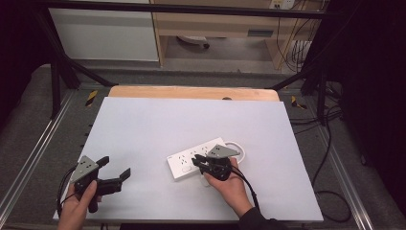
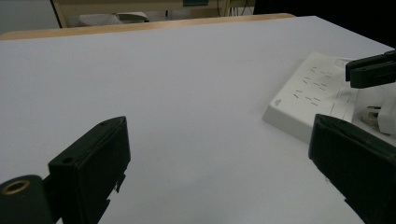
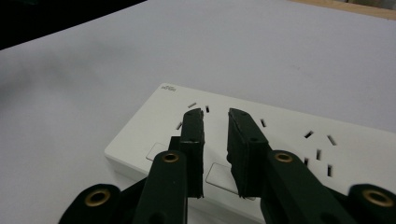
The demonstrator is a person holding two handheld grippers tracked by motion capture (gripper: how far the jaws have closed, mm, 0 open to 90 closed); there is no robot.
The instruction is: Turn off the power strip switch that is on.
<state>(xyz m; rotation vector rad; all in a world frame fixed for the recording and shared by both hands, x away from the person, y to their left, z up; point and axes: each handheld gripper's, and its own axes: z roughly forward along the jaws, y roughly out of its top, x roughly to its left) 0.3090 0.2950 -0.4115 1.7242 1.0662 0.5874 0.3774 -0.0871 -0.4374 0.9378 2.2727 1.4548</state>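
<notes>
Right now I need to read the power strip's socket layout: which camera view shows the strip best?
The right gripper view: the power strip sits close, slots sharp, though the jaws hide some. The high view shows it whole but small; the left gripper view catches one end.

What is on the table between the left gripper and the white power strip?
Nothing. In the high view, only bare white tabletop lies between the left gripper and the power strip. The left gripper view shows that empty stretch too.

Power strip (image 1: 201, 159) lies on the table (image 1: 158, 124), toward four o'clock of the table's centre, its long axis running eight to two o'clock. A coiled cord (image 1: 238, 149) sits at its two o'clock end. The right gripper (image 1: 205, 164) hangs over its six o'clock edge; the left gripper (image 1: 114, 170) lies well apart at nine o'clock.
</notes>
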